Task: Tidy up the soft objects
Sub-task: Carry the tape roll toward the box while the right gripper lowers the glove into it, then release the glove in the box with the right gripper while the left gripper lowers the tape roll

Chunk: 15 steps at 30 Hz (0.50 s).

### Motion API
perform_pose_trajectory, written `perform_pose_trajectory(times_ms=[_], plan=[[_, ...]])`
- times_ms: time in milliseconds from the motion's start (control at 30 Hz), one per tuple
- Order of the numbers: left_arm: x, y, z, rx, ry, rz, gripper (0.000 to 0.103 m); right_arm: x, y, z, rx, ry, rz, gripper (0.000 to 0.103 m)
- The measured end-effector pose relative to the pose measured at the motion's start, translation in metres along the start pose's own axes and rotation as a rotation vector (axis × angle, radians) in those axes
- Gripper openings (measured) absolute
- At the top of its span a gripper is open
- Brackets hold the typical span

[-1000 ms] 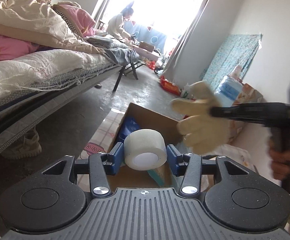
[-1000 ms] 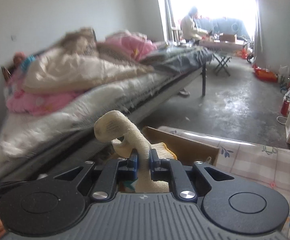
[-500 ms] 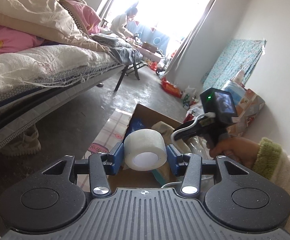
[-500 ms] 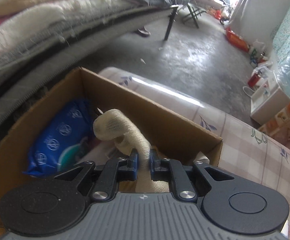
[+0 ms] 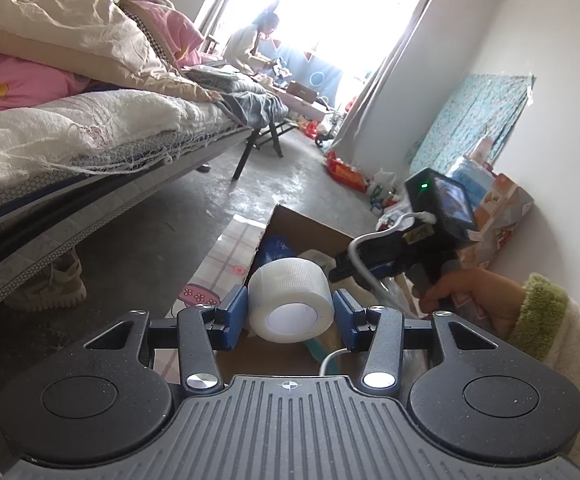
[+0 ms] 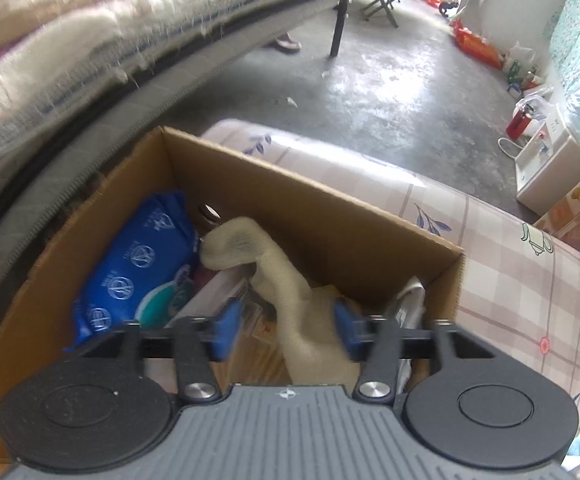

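Bedroom, checked tablecloth [image 6: 522,292] under cardboard box [image 6: 310,200], left gripper [image 5: 290,312] clamped on tape roll [image 5: 290,300] at near box edge, right gripper [image 6: 286,332] just opened, jaws apart, cream glove [image 6: 290,292] between them in box, blue wipes pack [image 6: 138,264] along left wall.

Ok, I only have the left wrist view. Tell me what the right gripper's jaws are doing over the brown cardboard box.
Observer: The right gripper has just been opening its jaws. A cream knitted glove lies between them, not clamped.
Operator: Say where that glove sits.
Observer: It is inside the brown cardboard box, draped over the other contents.
Operator: Give me its fingertip.
Observer: The fingertip rests against a blue plastic wipes packet on the box's left side.
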<state>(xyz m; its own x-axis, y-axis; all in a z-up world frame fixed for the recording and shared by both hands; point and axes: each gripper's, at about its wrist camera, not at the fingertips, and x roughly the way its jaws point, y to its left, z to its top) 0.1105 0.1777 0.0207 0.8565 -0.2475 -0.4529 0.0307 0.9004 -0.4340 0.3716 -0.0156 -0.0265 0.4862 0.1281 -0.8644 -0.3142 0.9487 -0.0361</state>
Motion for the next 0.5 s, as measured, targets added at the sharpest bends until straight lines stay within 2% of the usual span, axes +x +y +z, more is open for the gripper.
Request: perform_pose_trajectory(times_ms=[100, 233, 333, 500], plan=[[-0.003, -0.004, 0.002, 0.003, -0.001, 0.003, 0.046, -0.023, -0.011, -0.006, 0.042, -0.033, 0.061, 0.059], [-0.007, -0.010, 0.006, 0.021, -0.003, 0.014, 0.046, -0.076, -0.030, -0.027, 0.081, -0.125, 0.195, 0.059], [-0.007, -0.014, 0.012, 0.035, 0.008, 0.007, 0.046, -0.123, -0.049, -0.059, 0.089, -0.207, 0.313, 0.059], [0.013, -0.028, 0.024, 0.055, 0.094, -0.049, 0.046, -0.200, -0.086, -0.128, 0.110, -0.334, 0.497, 0.059]])
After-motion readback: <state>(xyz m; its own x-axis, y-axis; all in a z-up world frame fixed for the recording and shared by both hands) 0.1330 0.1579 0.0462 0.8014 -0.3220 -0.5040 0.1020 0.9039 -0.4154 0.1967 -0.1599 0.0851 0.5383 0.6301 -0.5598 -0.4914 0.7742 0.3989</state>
